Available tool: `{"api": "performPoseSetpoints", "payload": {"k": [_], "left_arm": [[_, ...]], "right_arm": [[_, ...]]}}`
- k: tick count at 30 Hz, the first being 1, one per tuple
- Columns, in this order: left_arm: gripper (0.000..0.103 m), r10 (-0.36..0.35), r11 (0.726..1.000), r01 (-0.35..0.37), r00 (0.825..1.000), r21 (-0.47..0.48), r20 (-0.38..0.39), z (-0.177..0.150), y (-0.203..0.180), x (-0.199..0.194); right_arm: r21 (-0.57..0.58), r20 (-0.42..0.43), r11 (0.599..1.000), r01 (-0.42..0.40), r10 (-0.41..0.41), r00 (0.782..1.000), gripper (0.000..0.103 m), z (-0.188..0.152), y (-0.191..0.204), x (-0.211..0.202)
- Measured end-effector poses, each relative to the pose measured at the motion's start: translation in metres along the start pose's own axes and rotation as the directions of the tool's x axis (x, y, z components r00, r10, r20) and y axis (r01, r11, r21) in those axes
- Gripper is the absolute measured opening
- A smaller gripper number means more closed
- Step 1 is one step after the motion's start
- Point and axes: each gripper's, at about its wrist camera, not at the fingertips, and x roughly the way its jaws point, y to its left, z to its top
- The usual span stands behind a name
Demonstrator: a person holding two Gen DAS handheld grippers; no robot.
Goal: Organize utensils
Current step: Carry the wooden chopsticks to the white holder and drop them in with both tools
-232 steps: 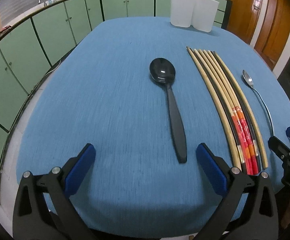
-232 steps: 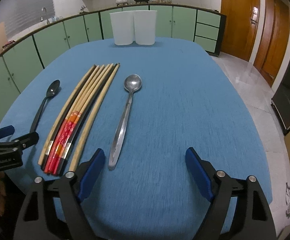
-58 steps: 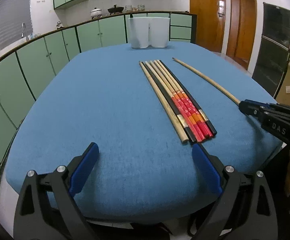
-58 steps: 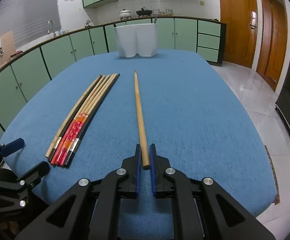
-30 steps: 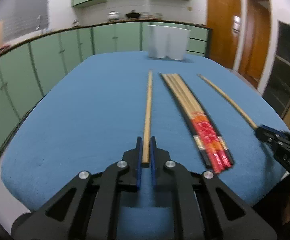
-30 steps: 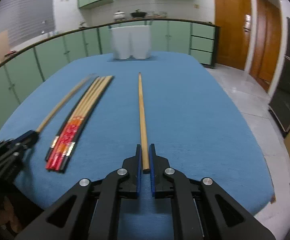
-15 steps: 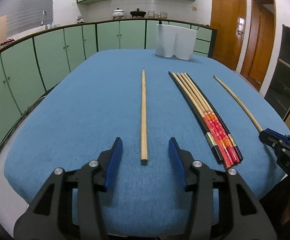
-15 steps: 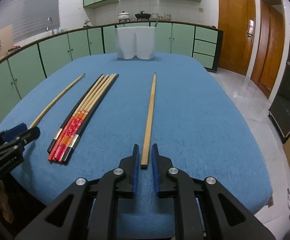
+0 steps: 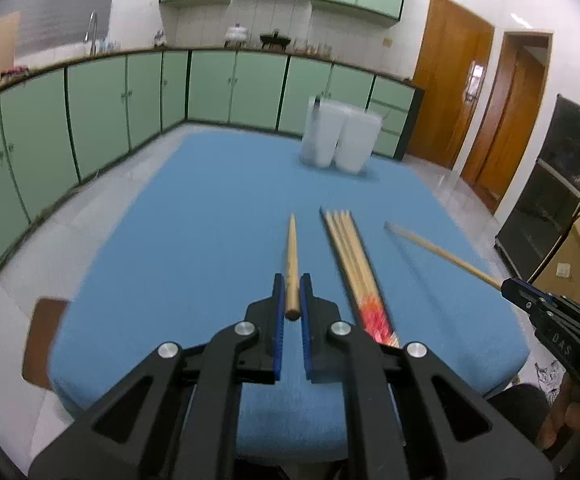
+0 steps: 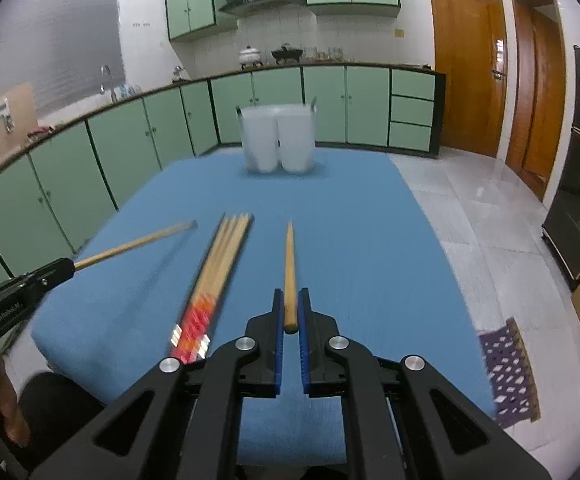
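Left tool (image 9: 291, 308) clamped on one wooden chopstick (image 9: 292, 256), right tool (image 10: 290, 312) clamped on another (image 10: 289, 264), both lifted, tips aimed at white holders (image 10: 278, 142), likely destination. Remaining bundle (image 10: 218, 272) on blue worktop (image 10: 350, 240), nearer than holders.

The tabletop (image 9: 210, 216) wears a plain mid-blue cloth with a fine woven grain. Each black claw, left (image 9: 292, 312) and right (image 10: 290, 312), has bright blue pads on its fingers and silver screw heads. The single wooden chopstick in each claw (image 9: 292, 264) (image 10: 289, 264) is pale tan, unpatterned. The bundle of chopsticks lying between them (image 10: 214, 280) is light bamboo-coloured at the far end, with red and orange bands and silver tips at the near end, edged by black sticks. Two tall plastic holders at the far edge (image 10: 278, 140) are translucent white. The kitchen cabinets (image 10: 130, 136) are pale green with dark trim; the doors on the right (image 10: 466, 64) are orange-brown wood.
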Motion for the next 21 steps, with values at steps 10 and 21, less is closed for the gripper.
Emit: {"api": "performPoseSetpoints", "payload": {"k": [10,21], "left_arm": [[0.006,-0.053,0.992,0.051,0.998,0.117,0.016,0.082,-0.013,-0.017],[0.006,-0.104,0.976,0.111,0.994,0.187,-0.047,0.167,-0.024,0.012]], "right_arm": [[-0.080,-0.057,0.994,-0.073,0.069,0.996,0.007,0.104,0.006,-0.017],[-0.122,-0.181,0.988,-0.098,0.075,0.981,0.007,0.195,0.008,0.009]]}}
